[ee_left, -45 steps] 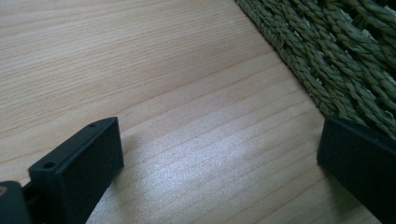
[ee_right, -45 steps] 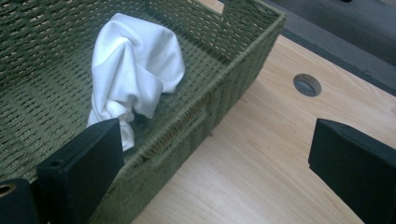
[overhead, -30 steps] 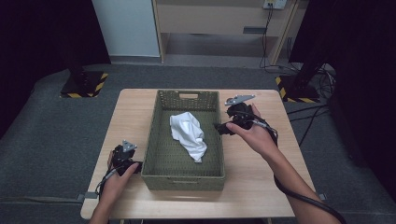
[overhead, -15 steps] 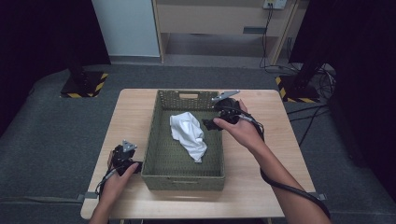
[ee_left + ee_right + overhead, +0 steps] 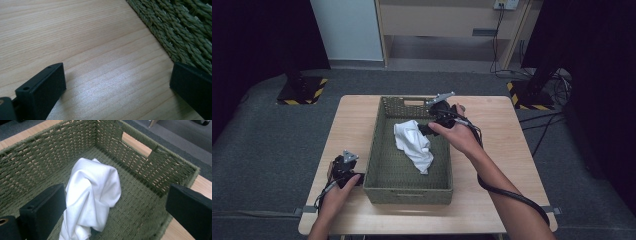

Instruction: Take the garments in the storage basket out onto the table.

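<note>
Two grippers, jaws apart | right gripper (image 5: pixel 424 131) over white cloth (image 5: pixel 413 143) in green basket (image 5: pixel 407 192) | left gripper (image 5: pixel 348 176) low on table (image 5: pixel 507 150) beside basket

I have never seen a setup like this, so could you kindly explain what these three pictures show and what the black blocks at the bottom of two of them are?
A person sits at a wooden table holding a hand-operated two-jaw gripper in each hand. The high view comes from a fixed camera above, looking down. The other two come from cameras riding on the grippers; the black blocks are each gripper's own jaws.

On the table stands a green woven basket with a crumpled white cloth inside.

The right gripper reaches over the basket toward the cloth, its jaws wide apart; in its own view the cloth lies between and beyond them, not yet gripped. The left gripper rests on the table beside the basket's near left corner, also open, holding nothing; its view shows bare wood and the basket's wall.
</note>
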{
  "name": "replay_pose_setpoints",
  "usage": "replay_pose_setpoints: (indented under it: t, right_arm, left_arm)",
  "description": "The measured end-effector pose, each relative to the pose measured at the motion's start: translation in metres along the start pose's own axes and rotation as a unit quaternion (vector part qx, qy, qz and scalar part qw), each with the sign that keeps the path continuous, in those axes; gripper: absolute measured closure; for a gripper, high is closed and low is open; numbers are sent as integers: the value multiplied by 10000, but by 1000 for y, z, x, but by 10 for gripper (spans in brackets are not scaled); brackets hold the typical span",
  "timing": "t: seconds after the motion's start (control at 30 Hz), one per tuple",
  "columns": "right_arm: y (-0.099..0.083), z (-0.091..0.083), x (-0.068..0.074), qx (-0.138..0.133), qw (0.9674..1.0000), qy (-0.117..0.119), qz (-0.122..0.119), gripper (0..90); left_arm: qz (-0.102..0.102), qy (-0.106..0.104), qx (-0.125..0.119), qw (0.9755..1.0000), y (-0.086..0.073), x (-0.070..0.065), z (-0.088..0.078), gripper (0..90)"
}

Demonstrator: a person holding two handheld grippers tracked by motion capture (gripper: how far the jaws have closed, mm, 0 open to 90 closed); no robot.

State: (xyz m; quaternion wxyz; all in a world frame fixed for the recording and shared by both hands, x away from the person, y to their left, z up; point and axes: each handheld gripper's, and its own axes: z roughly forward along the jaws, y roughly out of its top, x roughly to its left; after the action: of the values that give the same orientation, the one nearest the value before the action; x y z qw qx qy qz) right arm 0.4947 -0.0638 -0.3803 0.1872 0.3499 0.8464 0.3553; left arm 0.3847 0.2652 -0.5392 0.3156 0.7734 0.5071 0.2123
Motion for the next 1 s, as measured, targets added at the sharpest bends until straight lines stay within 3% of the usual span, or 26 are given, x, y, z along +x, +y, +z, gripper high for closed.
replay_pose_setpoints:
  t: [0.43,0.53,1.0]
  right_arm:
    - [15,24,1,18,9999,6,155,35]
    - [18,28,3,-26,9996,131,266,37]
    - [21,54,5,259,9994,-90,213,31]
  left_arm:
    - [10,1,0,10000,0,0,0,0]
    - [8,2,1,10000,0,0,0,0]
    - [24,-14,0,10000,0,0,0,0]
